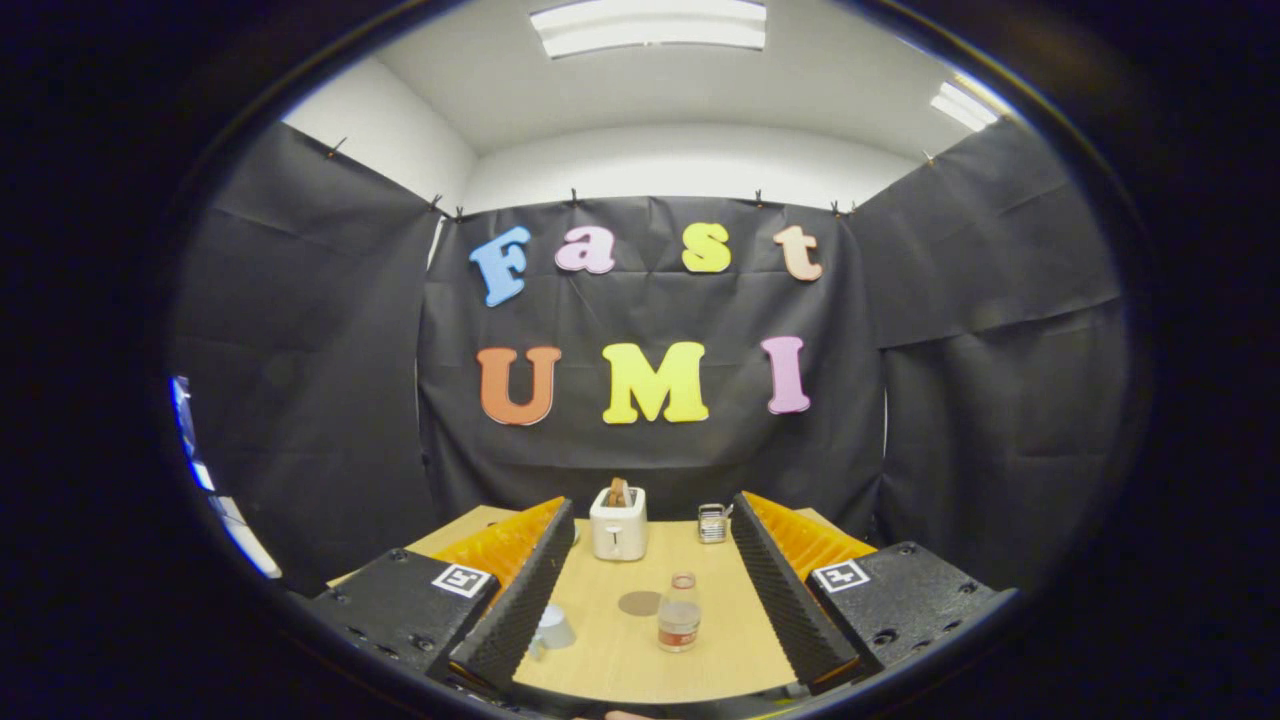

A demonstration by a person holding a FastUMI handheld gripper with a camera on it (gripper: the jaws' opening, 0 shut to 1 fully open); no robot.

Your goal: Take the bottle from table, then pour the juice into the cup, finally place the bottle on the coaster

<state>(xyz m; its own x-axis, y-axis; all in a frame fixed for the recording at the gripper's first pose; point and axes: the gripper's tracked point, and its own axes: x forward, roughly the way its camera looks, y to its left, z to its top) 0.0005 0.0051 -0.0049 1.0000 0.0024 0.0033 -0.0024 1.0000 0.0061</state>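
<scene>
from the gripper view my claw (pixel 655 590) is spread wide and grasping nothing, held above the desk (pixel 740 640) so i can line up on the bottle (pixel 679 612). it stands upright between my fingers and ahead of them, with clear room on both sides for an approach. the coaster (pixel 640 603) lies just beside it, the cup (pixel 552 630) sits close by my left finger. beyond them a toaster (pixel 618 524) and a small metal rack (pixel 712 523) stand at the desk's far edge, well out of the way.

Gripper view: mounted on the gripper (pixel 645 600), raised above the near edge of the desk (pixel 620 660), faced level along the spread fingers (pixel 515 590) toward the far edge and booth wall.
</scene>
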